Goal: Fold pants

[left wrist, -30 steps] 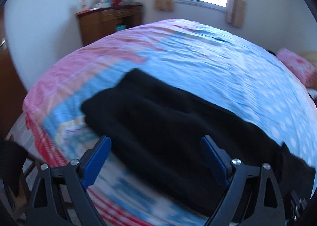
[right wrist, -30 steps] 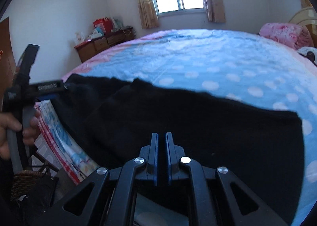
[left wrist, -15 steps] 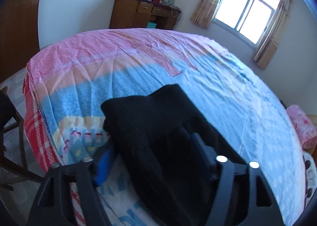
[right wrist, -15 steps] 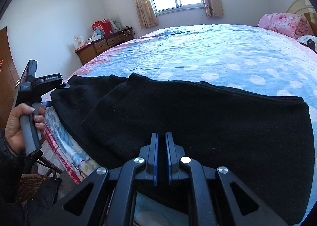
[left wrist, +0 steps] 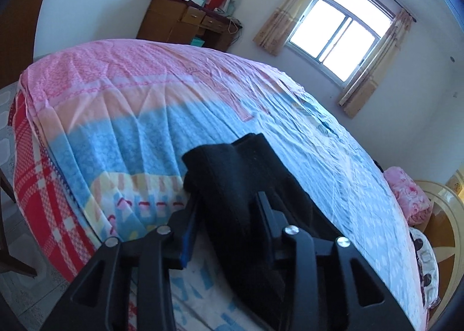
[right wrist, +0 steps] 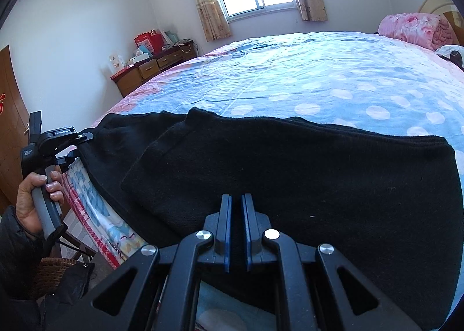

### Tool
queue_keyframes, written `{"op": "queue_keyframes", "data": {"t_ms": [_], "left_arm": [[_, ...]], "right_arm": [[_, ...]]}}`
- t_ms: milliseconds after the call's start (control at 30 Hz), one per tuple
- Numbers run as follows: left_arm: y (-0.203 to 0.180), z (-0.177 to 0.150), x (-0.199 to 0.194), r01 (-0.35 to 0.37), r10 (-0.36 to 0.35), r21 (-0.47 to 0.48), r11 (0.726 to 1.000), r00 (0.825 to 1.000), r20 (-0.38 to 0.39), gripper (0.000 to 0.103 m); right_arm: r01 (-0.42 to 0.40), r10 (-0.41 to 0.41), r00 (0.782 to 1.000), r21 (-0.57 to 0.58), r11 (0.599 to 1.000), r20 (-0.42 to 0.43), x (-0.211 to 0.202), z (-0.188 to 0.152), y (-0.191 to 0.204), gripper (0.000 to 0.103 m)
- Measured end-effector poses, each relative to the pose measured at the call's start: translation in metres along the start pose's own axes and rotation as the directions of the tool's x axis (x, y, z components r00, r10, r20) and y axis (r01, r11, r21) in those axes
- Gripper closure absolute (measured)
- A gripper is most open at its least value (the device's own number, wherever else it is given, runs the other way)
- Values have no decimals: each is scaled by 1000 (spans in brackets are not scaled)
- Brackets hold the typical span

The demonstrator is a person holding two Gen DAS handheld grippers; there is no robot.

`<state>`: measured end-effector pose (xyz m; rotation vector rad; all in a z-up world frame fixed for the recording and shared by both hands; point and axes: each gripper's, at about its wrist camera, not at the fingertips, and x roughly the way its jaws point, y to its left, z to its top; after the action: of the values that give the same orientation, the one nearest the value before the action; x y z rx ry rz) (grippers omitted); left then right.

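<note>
Left wrist view: no writing I can read. A pink-and-blue bedspread (left wrist: 150, 116) covers the bed; a wooden cabinet (left wrist: 185, 23) stands at eleven o'clock, a window (left wrist: 339, 38) at one. My left gripper (left wrist: 229, 209) is closing, with the hem of the black pants (left wrist: 232, 168) between its fingers.

Right wrist view: the pants (right wrist: 290, 174) lie across the near bed edge. My right gripper (right wrist: 236, 209) is pressed together on their near edge. At nine o'clock my left hand (right wrist: 34, 197) holds the other gripper, its white label unreadable.

Black pants (right wrist: 290, 174) on a blue (white-dotted, perhaps pink-edged) bedspread (right wrist: 319, 81).
</note>
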<state>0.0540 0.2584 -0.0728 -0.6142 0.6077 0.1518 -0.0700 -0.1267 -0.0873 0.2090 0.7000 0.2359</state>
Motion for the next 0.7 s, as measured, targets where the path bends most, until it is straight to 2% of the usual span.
{"op": "queue_keyframes", "data": {"t_ms": [100,167,400,533,633,700], "left_arm": [[-8,4,4,-24,24,-2,1000,1000,-19,65],[-11,6,5,-11,11,-11,1000,999,-33,79],[-5,2,2,-12,10,-75,997,1000,-28,80],[-9,0,-5,-28,28,-20,999,1000,-1,81],[-28,-4,-14,-66,61,96,993,997,55,81],[-41,-5,-20,-61,49,140,988,995,87,81]], "right_arm": [[0,0,1000,1,1000,0,0,0,0,95],[0,0,1000,2,1000,1,0,0,-1,95],[-8,8,1000,12,1000,-1,0,0,-4,95],[-8,8,1000,12,1000,-1,0,0,-5,95],[-9,9,1000,14,1000,-1,1,1,-5,95],[-9,10,1000,15,1000,-1,1,1,-5,95]]}}
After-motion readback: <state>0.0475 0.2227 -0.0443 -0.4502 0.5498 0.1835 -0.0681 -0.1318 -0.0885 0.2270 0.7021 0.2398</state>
